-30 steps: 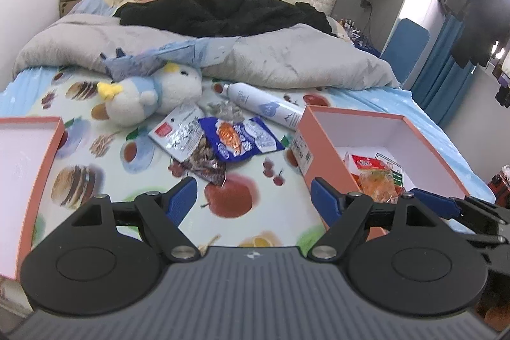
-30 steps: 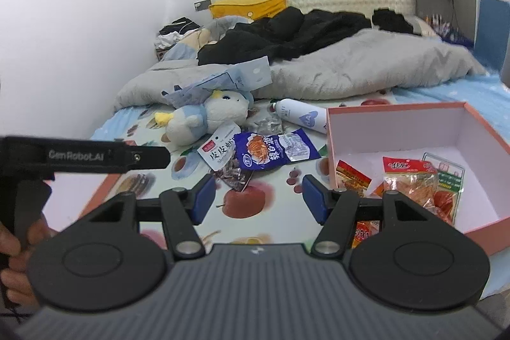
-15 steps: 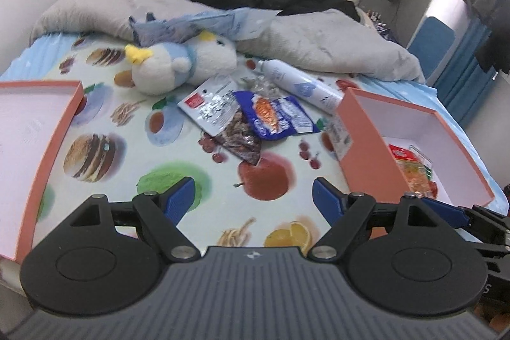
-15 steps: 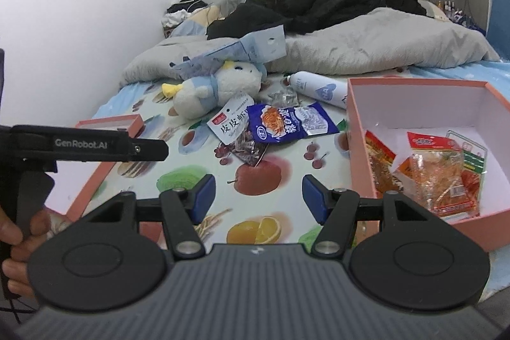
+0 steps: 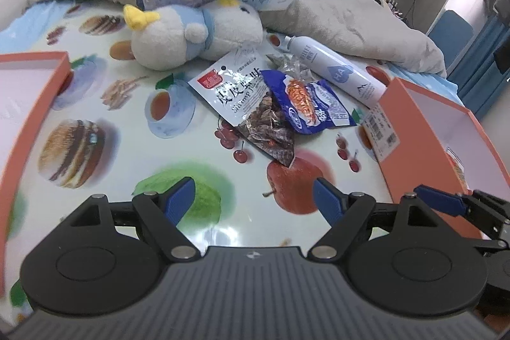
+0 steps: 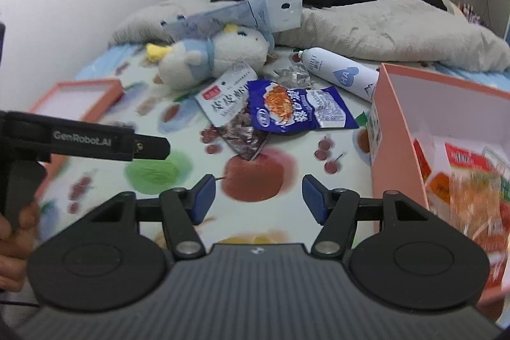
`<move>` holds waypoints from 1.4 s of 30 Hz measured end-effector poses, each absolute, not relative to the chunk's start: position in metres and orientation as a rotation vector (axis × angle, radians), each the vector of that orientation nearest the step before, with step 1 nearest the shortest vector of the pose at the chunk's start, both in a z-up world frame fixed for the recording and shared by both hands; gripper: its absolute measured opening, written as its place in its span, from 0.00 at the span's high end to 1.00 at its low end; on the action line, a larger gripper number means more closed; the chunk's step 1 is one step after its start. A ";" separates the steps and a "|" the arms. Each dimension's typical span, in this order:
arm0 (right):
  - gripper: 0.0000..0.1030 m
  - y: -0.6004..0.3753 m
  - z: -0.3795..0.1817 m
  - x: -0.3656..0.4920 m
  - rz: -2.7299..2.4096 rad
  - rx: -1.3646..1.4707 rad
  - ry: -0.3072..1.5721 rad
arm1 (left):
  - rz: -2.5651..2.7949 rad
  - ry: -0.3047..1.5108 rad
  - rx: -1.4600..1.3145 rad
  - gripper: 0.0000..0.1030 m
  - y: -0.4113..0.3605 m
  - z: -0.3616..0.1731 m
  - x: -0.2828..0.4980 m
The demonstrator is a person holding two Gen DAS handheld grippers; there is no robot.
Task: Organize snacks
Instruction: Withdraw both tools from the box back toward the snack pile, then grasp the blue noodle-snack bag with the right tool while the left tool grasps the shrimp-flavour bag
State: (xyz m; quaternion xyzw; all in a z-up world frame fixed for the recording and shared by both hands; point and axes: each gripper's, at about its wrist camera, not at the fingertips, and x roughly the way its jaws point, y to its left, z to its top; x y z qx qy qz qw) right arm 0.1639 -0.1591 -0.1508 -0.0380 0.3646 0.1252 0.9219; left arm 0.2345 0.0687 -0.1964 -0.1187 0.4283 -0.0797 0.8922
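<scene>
A white shrimp snack bag (image 5: pixel 237 91) (image 6: pixel 228 99) and a blue snack bag (image 5: pixel 307 102) (image 6: pixel 293 110) lie overlapping on the fruit-print bed sheet, with a clear crumpled wrapper (image 5: pixel 288 66) (image 6: pixel 295 75) behind them. An orange box (image 5: pixel 446 129) (image 6: pixel 395 104) stands on the right with red and orange snack packs (image 6: pixel 468 184) inside. My left gripper (image 5: pixel 255 196) is open and empty, short of the bags. My right gripper (image 6: pixel 258 193) is open and empty, also short of them, left of the box.
A plush toy (image 5: pixel 194 31) and a white spray bottle (image 5: pixel 334 69) lie behind the snacks. The orange box lid (image 5: pixel 28 104) (image 6: pixel 76 97) lies at the left. A grey duvet (image 5: pixel 350 18) and black clothes cover the far bed.
Both grippers have moved forward and lower toward the snack bags on the sheet. Both stay open.
</scene>
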 end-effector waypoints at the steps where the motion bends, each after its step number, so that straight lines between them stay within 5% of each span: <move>1: 0.39 -0.157 -0.156 0.172 0.250 -0.106 0.754 | -0.169 0.893 -0.248 0.18 0.069 -0.201 0.240; 27: 0.41 -0.090 -0.256 0.287 0.139 -0.819 0.606 | -0.260 0.956 -0.408 0.13 0.085 -0.280 0.391; 29: 0.49 -0.087 -0.258 0.292 0.153 -0.828 0.594 | -0.263 0.952 -0.412 0.13 0.086 -0.280 0.394; 31: 0.69 -0.084 -0.262 0.296 0.171 -0.842 0.593 | -0.269 0.951 -0.416 0.13 0.087 -0.281 0.396; 42: 0.92 -0.096 -0.237 0.309 0.171 -0.654 0.622 | -0.285 0.939 -0.410 0.13 0.089 -0.277 0.394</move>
